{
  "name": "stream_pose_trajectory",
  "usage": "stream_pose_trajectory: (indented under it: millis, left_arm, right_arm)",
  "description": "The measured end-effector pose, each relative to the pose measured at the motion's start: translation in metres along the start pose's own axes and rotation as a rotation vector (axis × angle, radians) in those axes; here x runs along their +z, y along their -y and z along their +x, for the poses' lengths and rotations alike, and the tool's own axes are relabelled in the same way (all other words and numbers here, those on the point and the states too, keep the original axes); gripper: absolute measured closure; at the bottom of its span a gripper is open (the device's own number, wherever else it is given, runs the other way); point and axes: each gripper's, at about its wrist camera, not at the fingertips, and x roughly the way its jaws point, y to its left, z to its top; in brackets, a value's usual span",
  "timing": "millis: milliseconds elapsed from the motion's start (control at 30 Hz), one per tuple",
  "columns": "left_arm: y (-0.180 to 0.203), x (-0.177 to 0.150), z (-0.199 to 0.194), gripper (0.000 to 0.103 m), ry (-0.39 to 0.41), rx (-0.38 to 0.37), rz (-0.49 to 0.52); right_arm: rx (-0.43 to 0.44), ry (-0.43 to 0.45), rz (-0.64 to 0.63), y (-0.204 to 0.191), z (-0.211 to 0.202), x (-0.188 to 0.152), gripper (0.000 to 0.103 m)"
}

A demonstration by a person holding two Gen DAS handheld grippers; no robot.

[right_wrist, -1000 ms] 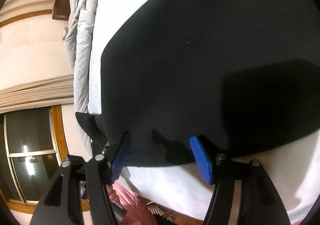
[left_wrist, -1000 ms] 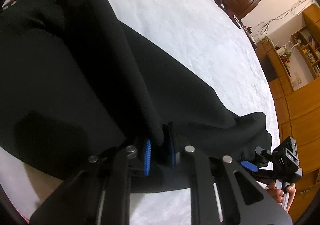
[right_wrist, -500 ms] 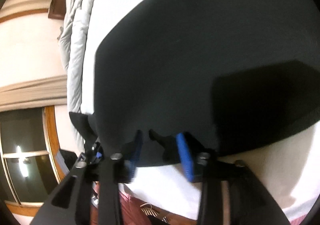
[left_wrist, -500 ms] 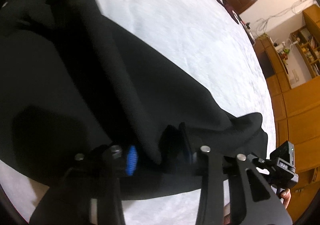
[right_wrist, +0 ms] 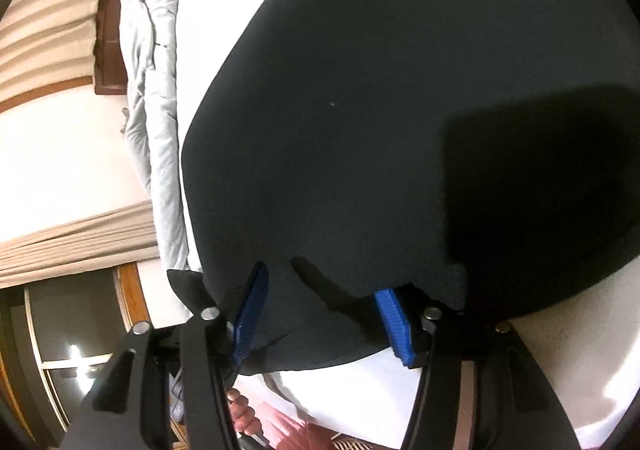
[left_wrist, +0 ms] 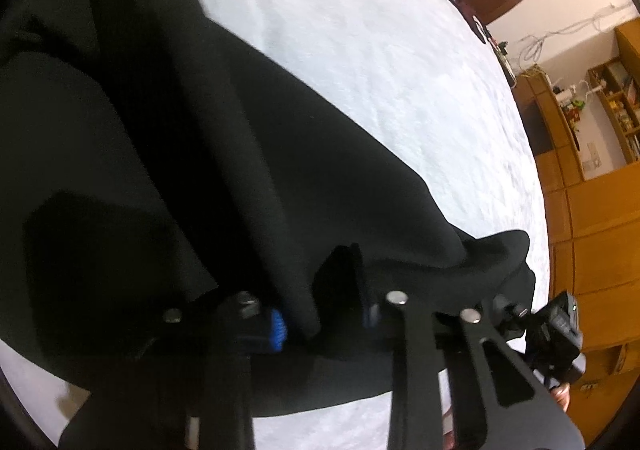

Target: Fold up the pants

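Note:
Black pants (left_wrist: 280, 170) lie spread on a white bed (left_wrist: 380, 50). My left gripper (left_wrist: 320, 324) has its blue pads a little apart with a raised fold of the black cloth between them; it looks loosened, not clamped. In the right wrist view the pants (right_wrist: 380, 130) fill most of the frame. My right gripper (right_wrist: 320, 314) is open, its blue pads wide apart on either side of the pants' near edge, with cloth lying between them. The right gripper also shows at the lower right of the left wrist view (left_wrist: 560, 338).
A grey duvet (right_wrist: 156, 110) is bunched along the far side of the bed by a dark wooden headboard (right_wrist: 108, 30). Wooden cabinets and shelves (left_wrist: 592, 210) stand past the bed's right edge. Curtains and a window (right_wrist: 60, 270) are at the left.
My left gripper's pads have spread apart from the pinched fold. My right gripper narrowed half a second ago and is now wide open again at the pants' edge.

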Motion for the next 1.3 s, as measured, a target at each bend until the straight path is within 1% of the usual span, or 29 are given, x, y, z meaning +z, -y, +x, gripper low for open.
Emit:
stream_pose_trajectory:
  millis: [33,67,100,133,233,267,333,400,467,533,567,633,700,733,800,833,867,900,933,967,1000,1033,1100,1167,1233,1267,1300]
  left_arm:
    - [-0.002,0.001,0.0,0.086,-0.002,-0.002,-0.008]
    - [-0.002,0.002,0.0,0.09,-0.003,-0.001,-0.009]
    - [-0.001,0.002,0.0,0.092,-0.003,0.002,-0.002]
    - [0.0,0.001,-0.001,0.093,0.001,0.003,0.008]
    - [0.005,-0.007,-0.006,0.093,0.019,-0.001,0.019]
    - [0.006,-0.01,-0.009,0.093,0.027,-0.003,0.018]
    - [0.009,-0.02,-0.015,0.093,0.044,0.002,0.024]
    - [0.013,-0.04,-0.021,0.093,0.057,0.033,0.04]
    - [0.015,-0.055,-0.017,0.091,0.054,0.058,0.064]
    - [0.017,-0.062,-0.012,0.091,0.069,0.075,0.087]
    - [0.019,-0.061,-0.01,0.091,0.085,0.078,0.1]
    - [0.02,-0.057,-0.007,0.091,0.092,0.077,0.098]
    - [0.021,-0.053,-0.006,0.091,0.09,0.071,0.097]
    - [0.021,-0.051,-0.005,0.091,0.09,0.069,0.099]
    - [0.021,-0.054,-0.004,0.09,0.09,0.061,0.093]
    - [0.019,-0.055,-0.004,0.09,0.09,0.057,0.089]
    - [0.016,-0.054,-0.003,0.09,0.089,0.055,0.087]
    - [0.016,-0.054,-0.003,0.09,0.089,0.055,0.088]
    - [0.018,-0.054,-0.003,0.09,0.089,0.056,0.09]
    - [0.017,-0.053,-0.003,0.09,0.088,0.056,0.092]
    - [0.017,-0.053,-0.003,0.09,0.087,0.056,0.092]
    - [0.017,-0.052,-0.002,0.089,0.086,0.056,0.091]
    - [0.013,-0.053,-0.004,0.089,0.083,0.055,0.087]
    - [0.014,-0.053,-0.004,0.088,0.083,0.054,0.085]
    - [0.014,-0.053,-0.005,0.086,0.084,0.049,0.081]
    - [0.014,-0.053,-0.005,0.085,0.084,0.048,0.08]
    - [0.018,-0.053,-0.002,0.085,0.086,0.048,0.08]
  right_arm:
    - [-0.009,0.006,-0.007,0.002,-0.003,-0.001,0.082]
    - [-0.004,0.006,-0.002,0.006,-0.006,-0.001,0.095]
    - [0.019,0.005,0.0,0.008,-0.009,-0.002,0.098]
    - [0.029,0.004,-0.014,0.006,-0.014,-0.002,0.098]
    - [-0.016,0.031,-0.124,-0.015,-0.032,-0.002,0.098]
    - [-0.032,0.026,-0.148,-0.019,-0.035,-0.002,0.098]
    - [-0.094,-0.013,-0.188,-0.03,-0.041,-0.004,0.098]
    - [-0.157,-0.059,-0.188,-0.026,-0.042,-0.006,0.098]
    - [-0.209,-0.052,-0.208,-0.019,-0.038,-0.006,0.098]
    - [-0.23,-0.057,-0.217,-0.014,-0.03,-0.004,0.098]
    - [-0.228,-0.053,-0.216,-0.012,-0.027,-0.002,0.097]
    - [-0.215,-0.058,-0.224,-0.016,-0.029,-0.002,0.094]
    - [-0.242,-0.031,-0.258,-0.023,-0.044,-0.004,0.077]
    - [-0.263,-0.005,-0.27,-0.022,-0.058,-0.003,0.073]
    - [-0.31,0.064,-0.244,-0.016,-0.086,0.006,0.052]
    - [-0.325,0.093,-0.229,-0.012,-0.095,0.008,0.052]
    - [-0.347,0.141,-0.193,-0.003,-0.112,0.016,0.052]
    - [-0.351,0.177,-0.154,0.006,-0.125,0.022,0.052]
    - [-0.34,0.214,-0.119,0.015,-0.138,0.028,0.053]
    - [-0.337,0.238,-0.104,0.021,-0.145,0.032,0.061]
    - [-0.338,0.259,-0.088,0.026,-0.15,0.036,0.072]
    - [-0.335,0.275,-0.075,0.031,-0.155,0.039,0.077]
    - [-0.311,0.274,-0.09,0.034,-0.157,0.045,0.091]
    - [-0.31,0.282,-0.14,0.022,-0.153,0.041,0.096]
    - [-0.328,0.3,-0.183,0.012,-0.158,0.036,0.097]
    - [-0.327,0.304,-0.179,0.01,-0.154,0.036,0.097]
    - [-0.343,0.299,-0.17,0.011,-0.157,0.033,0.097]
